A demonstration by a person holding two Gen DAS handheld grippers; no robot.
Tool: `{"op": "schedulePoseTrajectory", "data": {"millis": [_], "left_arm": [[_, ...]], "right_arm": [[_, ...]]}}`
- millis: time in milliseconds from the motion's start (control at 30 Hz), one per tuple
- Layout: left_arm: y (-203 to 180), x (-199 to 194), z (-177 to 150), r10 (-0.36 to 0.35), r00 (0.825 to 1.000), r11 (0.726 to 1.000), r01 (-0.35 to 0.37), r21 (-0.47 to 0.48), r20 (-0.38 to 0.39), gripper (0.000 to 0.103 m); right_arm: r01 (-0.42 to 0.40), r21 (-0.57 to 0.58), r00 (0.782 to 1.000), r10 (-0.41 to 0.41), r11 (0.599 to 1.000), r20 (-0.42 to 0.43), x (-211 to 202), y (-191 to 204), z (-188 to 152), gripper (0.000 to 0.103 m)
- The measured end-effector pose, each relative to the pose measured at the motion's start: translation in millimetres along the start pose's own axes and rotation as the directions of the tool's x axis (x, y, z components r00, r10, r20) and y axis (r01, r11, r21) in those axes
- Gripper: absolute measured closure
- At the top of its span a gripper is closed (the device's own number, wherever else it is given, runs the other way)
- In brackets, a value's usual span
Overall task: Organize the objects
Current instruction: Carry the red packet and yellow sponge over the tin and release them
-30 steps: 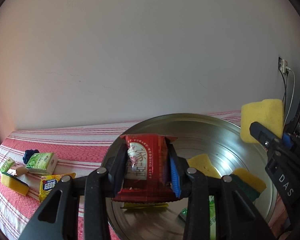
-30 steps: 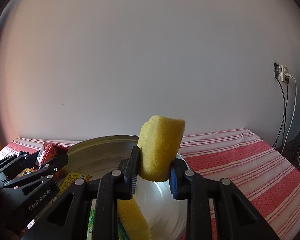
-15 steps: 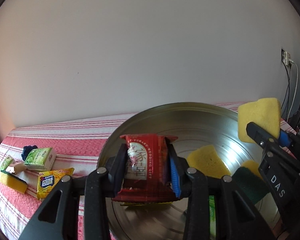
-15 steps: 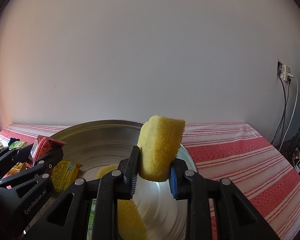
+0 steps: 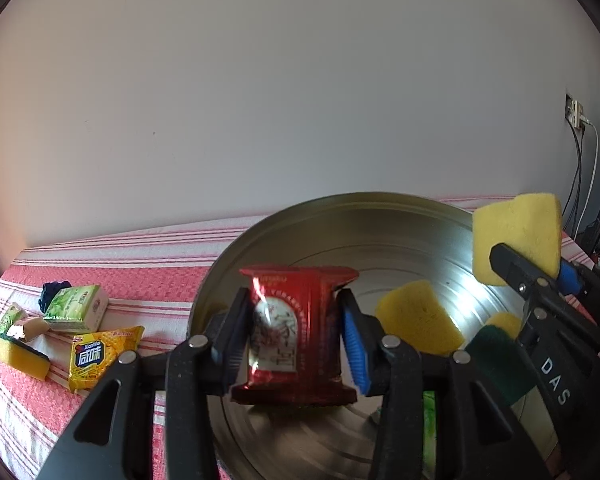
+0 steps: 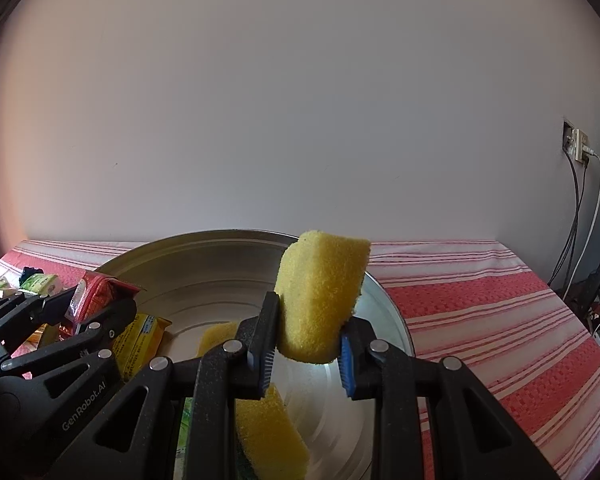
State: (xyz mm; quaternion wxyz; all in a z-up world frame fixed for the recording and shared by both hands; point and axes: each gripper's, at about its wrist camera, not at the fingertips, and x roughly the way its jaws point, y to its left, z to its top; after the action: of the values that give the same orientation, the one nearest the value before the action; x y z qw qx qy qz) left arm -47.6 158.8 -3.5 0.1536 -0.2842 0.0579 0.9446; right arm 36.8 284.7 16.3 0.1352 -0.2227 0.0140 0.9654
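Plain white wall filled the upper part of my left wrist view, and below it a red striped tablecloth (image 5: 112,268) ran under a wide metal basin (image 5: 380,216). My left gripper (image 5: 296,344) hung over the basin's near side with the red snack packet (image 5: 292,332) between its fingers; the jaws had just been opening, a thin gap showed at the blue pad, and the packet looked loose rather than pinched, so I judged it was being let go. To drop it cleanly I should spread the fingers evenly and hold level, so the foil slips straight down rather than catching on one pad. A loose yellow sponge (image 5: 416,320) already lay in the basin, and out on the cloth waited a green tissue pack (image 5: 76,306), a yellow sachet (image 5: 96,354) and a second sponge with a dark backing (image 5: 20,354). My right wrist view showed the same wall, a wall socket with cables (image 6: 578,146) to the right, and the basin from its other side. My right gripper (image 6: 306,354) was clamped on its own yellow sponge (image 6: 322,296), which stood tilted above the basin's middle and squeezed at the waist. That one should go lower, clear of my left fingers (image 6: 112,316), and be released over bare metal.
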Motion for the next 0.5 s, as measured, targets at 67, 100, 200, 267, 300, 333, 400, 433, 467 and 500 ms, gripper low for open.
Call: {"op": "schedulePoseTrajectory", "data": {"millis": [67,100,200,267,300,333,400,433,467,500], "left_arm": [[2.1,-2.2,3.5,-0.019,1.000,1.000,0.020,-0.020,0.013,0.032],[4.7,-5.9,3.1,-0.025,0.999,0.999,0.026,-0.028,0.031,0.025],[6.9,-18.7,5.0,0.004,0.995,1.000,-0.001,-0.031,0.101,0.009],[10.5,-27.8,6.1,0.025,0.989,0.999,-0.019,-0.037,0.145,0.001],[11.8,-30.4,6.4,0.030,0.986,0.999,-0.024,-0.041,0.162,0.001],[14.2,-33.9,6.5,0.034,0.984,0.999,-0.027,-0.044,0.175,0.001],[18.7,-35.4,4.5,0.050,0.980,0.998,-0.041,-0.051,0.195,0.001],[21.6,-35.4,4.3,0.062,0.977,0.997,-0.052,-0.053,0.202,0.001],[23.6,-35.0,4.0,0.078,0.976,0.996,-0.068,-0.056,0.206,0.001],[25.3,-34.6,4.1,0.095,0.974,0.995,-0.084,-0.062,0.206,0.001]], "right_arm": [[-0.012,0.002,1.000,0.012,1.000,0.002,0.3,0.1,0.1,0.070],[-0.015,0.003,1.000,0.015,1.000,0.000,0.1,0.3,-0.1,0.067],[-0.011,0.023,0.999,0.010,1.000,0.035,-6.4,-1.8,-0.8,0.055],[-0.013,0.053,0.997,0.009,0.999,0.072,-13.4,-6.8,0.3,0.049],[-0.012,0.076,0.995,0.005,0.997,0.096,-17.9,-10.0,0.5,0.043],[-0.009,0.102,0.993,-0.003,0.995,0.122,-23.1,-13.4,0.3,0.038],[0.002,0.152,0.984,-0.029,0.988,0.174,-32.9,-20.9,-0.8,0.032],[0.017,0.174,0.980,-0.052,0.985,0.194,-37.1,-23.4,-1.1,0.030],[0.033,0.196,0.975,-0.074,0.980,0.207,-39.7,-26.6,-1.5,0.029],[0.046,0.220,0.972,-0.095,0.975,0.217,-42.3,-29.4,-2.0,0.026]]}}
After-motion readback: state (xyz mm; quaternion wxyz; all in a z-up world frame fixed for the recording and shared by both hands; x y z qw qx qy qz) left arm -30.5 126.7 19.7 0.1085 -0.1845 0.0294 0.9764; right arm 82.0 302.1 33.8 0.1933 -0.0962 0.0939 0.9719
